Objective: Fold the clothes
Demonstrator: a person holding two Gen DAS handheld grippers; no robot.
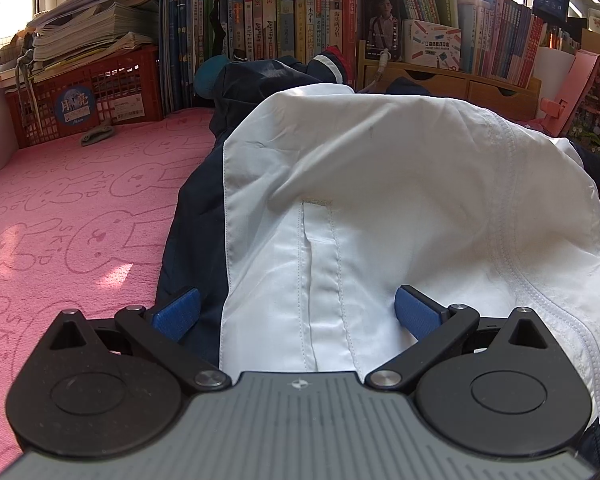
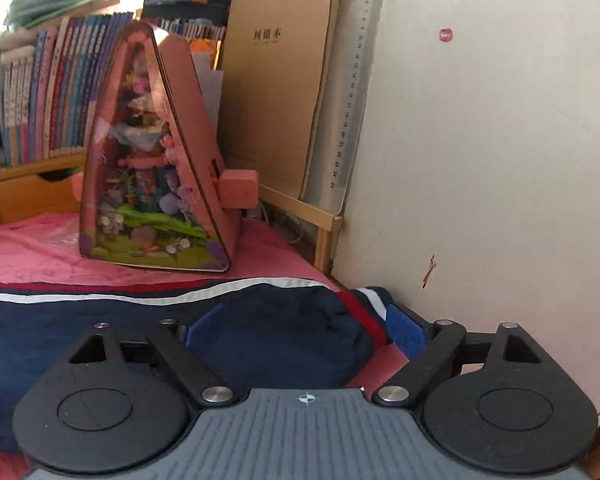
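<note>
Left gripper (image 1: 296, 312) spread wide over the white-and-navy jacket (image 1: 380, 184); right gripper (image 2: 305, 330) agape too, pink dollhouse (image 2: 156, 160) ahead.

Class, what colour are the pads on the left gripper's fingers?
Blue pads, clearest in the left wrist view.

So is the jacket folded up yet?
Not yet. The jacket lies rumpled in a heap on the pink blanket, its white panel bunched up.

- Daylight pours in through blown-out windows (image 1: 8, 8) at far left and far right.
- Sun patches and soft shadows fall on the pink bed cover (image 1: 80, 208).
- Fisheye bends the edges, with dark corners.
- Right view is slightly soft, and its wall (image 2: 500, 140) is evenly lit.
</note>
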